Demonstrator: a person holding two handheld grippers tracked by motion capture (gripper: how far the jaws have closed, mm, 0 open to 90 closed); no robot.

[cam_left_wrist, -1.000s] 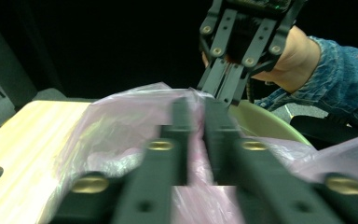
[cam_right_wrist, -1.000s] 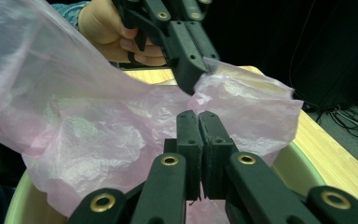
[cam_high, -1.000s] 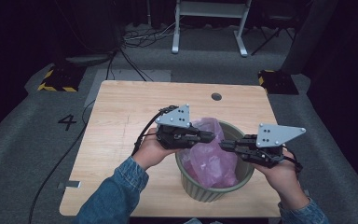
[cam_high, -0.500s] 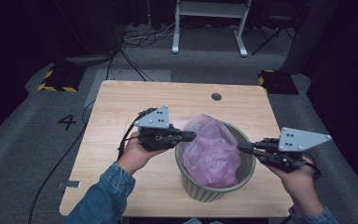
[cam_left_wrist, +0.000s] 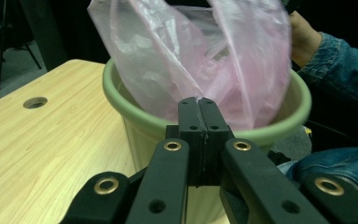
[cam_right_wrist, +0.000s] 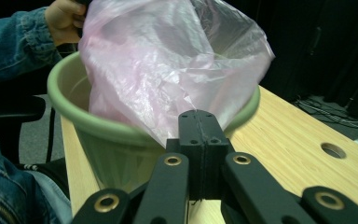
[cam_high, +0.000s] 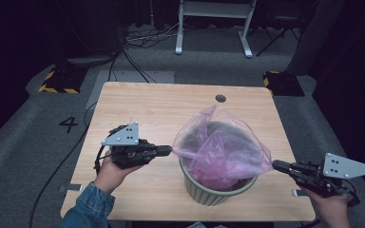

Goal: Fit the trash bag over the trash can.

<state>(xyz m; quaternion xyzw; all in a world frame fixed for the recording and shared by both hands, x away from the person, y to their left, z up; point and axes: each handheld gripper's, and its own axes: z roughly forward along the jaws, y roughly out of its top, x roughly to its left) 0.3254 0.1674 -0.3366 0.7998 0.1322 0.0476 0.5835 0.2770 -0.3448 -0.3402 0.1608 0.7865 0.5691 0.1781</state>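
We see the left gripper [cam_high: 167,150] jaws pressed together on the pink bag [cam_high: 221,147] edge; the right gripper [cam_high: 276,166] pinches the opposite edge, probably likewise. Thin, crinkled translucent film, stretched wide, sits in a round green pot [cam_high: 212,194] on the wooden table [cam_high: 147,104]. Floor numeral "4" [cam_high: 69,124].

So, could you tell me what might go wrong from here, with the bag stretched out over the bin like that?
1. The thin pink bag is pulled taut between the left gripper and the right gripper; more pull could tear it or slip it free.
2. Its bottom sits inside the green bin, near the table front edge; lifting could tip or drag it.
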